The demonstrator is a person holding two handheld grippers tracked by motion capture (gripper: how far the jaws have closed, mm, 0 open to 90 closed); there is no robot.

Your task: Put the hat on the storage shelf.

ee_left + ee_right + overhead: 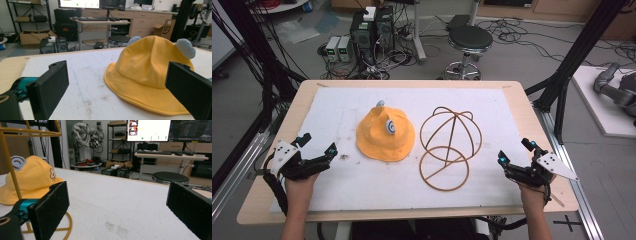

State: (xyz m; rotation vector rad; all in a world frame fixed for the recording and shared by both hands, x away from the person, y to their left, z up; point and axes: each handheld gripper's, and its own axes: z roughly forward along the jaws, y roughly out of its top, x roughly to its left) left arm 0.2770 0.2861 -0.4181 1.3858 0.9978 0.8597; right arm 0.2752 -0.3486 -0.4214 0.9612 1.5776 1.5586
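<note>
- Nearest the person, the left gripper (317, 154) rests at the table's left edge with its jaws spread wide and nothing between them.
- The right gripper (516, 159) sits at the right edge, its jaws likewise wide apart and empty.
- Between the two, on the white mat (362, 185), a yellow hat (384, 136) lies brim-down, left of centre.
- Just beside the hat, to its right, stands a wire hat stand (448, 148): a ring base on the mat and a dome of hoops above. The two are close, apparently not touching.
- Judged from the layout, the work is to set the hat on the stand. It would go best with the left gripper pinching the soft brim at its near edge, lifting well clear, while the right gripper steadies the light wire base against tipping.
- The left gripper view shows the hat (152, 77) close up: a rolled brim and two grey-blue ears (185, 48) on the crown.
- The right gripper view shows the stand's upright wire (10, 170) in front of the hat and a small bear print (52, 174) on the hat's side.
- Farthest off, the high view takes in a stool (469, 39) and computer boxes (371, 29) on the floor.
</note>
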